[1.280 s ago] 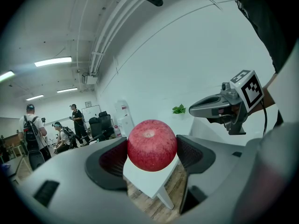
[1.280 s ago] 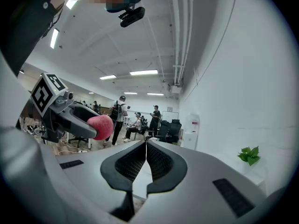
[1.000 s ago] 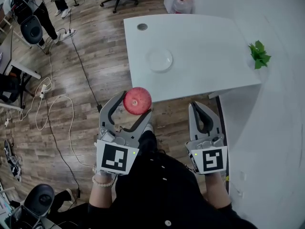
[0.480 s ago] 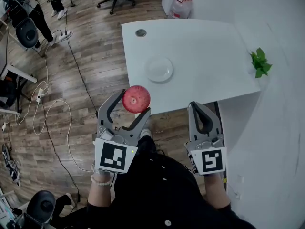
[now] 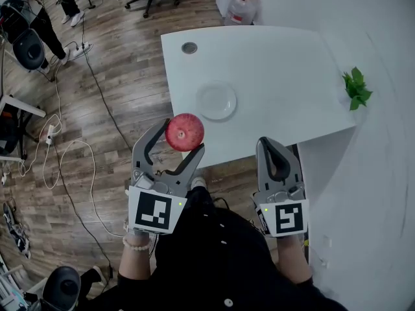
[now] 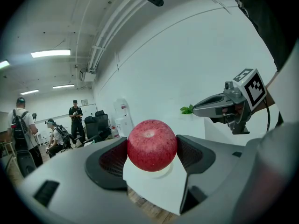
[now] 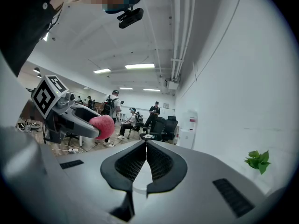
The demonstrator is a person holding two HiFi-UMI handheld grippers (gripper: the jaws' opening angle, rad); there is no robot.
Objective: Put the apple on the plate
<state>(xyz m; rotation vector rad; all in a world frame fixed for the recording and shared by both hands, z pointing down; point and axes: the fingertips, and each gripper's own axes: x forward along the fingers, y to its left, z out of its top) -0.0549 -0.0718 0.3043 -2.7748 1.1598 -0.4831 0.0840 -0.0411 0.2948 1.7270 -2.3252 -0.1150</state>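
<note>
A red apple (image 5: pixel 185 132) is clamped between the jaws of my left gripper (image 5: pixel 177 138), held in the air just short of the white table's near edge. In the left gripper view the apple (image 6: pixel 152 145) fills the gap between the two dark pads. A small white plate (image 5: pixel 216 101) lies on the white table (image 5: pixel 272 63), ahead of the apple and slightly to its right. My right gripper (image 5: pixel 277 155) is shut with nothing in it, beside the table's near corner; its pads meet in the right gripper view (image 7: pixel 145 158).
A small green plant (image 5: pixel 356 89) stands at the table's right end and a round cable port (image 5: pixel 189 47) at its far left. A water jug (image 5: pixel 242 8) sits beyond the table. Cables (image 5: pixel 61 161) cross the wooden floor; office chairs and people are at far left.
The table and plate have come a little nearer in the head view. The apple stays clamped in my left gripper and now reaches the table's near edge. The right gripper holds its place.
</note>
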